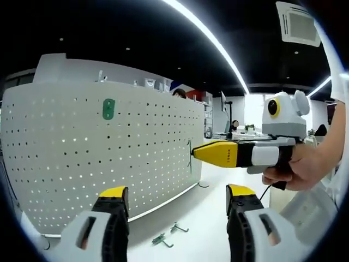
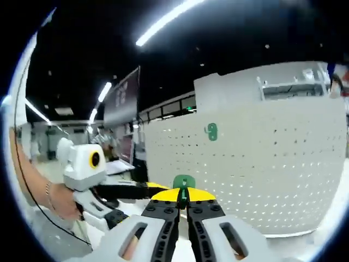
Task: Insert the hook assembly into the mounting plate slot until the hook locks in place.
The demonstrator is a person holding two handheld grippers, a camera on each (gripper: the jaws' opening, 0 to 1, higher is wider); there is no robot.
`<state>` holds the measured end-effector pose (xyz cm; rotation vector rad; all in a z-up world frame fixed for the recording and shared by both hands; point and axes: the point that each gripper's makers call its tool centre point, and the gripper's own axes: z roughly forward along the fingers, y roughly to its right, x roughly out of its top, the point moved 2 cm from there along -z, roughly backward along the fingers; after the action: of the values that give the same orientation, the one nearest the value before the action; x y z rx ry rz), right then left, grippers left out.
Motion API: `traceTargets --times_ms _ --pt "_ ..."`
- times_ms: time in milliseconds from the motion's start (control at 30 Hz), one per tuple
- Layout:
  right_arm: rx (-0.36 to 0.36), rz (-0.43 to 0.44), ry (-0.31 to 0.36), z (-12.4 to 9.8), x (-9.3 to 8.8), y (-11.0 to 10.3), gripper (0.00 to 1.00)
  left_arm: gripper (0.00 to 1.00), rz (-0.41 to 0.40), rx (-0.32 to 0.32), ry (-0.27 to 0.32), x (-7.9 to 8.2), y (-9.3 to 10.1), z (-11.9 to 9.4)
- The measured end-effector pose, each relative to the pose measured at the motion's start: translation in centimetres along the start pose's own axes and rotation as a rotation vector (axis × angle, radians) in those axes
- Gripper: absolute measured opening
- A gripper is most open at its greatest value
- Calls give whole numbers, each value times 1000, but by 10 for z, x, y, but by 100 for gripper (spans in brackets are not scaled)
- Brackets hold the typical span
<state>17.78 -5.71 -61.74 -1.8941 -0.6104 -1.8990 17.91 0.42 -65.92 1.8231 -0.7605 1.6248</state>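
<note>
Right now the work sits at the insertion step: the right gripper (image 1: 192,154) has its jaws pressed together on a green hook (image 2: 184,183), and in the left gripper view its yellow tips meet the face of the white perforated mounting plate (image 1: 82,147), with a thin green piece showing at the point of contact. Whether the hook's tabs are already in a slot or just resting against the panel cannot be told; the contact is too small to read. In the right gripper view the hook's rounded green head stands up just past the closed jaw tips, with the plate beyond it.

A second green hook (image 1: 108,108) already hangs higher on the plate, well apart from the one in hand. Spare metal hooks (image 1: 166,236) lie on the white worktop (image 1: 207,213) near the plate's foot.

The left gripper (image 1: 177,199) hangs back with its jaws spread, gripping nothing.

The next move likely calls for lining the hook's tabs with a hole row, pressing squarely in, then easing downward until it seats, before the jaws let go.
</note>
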Motion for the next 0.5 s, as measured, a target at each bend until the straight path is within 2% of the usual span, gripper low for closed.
traceTargets --times_ms 333,500 --pt "-2 19 -5 1 -3 2 1 74 1 3 -4 -1 -1 0" --pt "-15 63 -7 3 -1 9 1 73 -4 15 -14 -3 -4 -3"
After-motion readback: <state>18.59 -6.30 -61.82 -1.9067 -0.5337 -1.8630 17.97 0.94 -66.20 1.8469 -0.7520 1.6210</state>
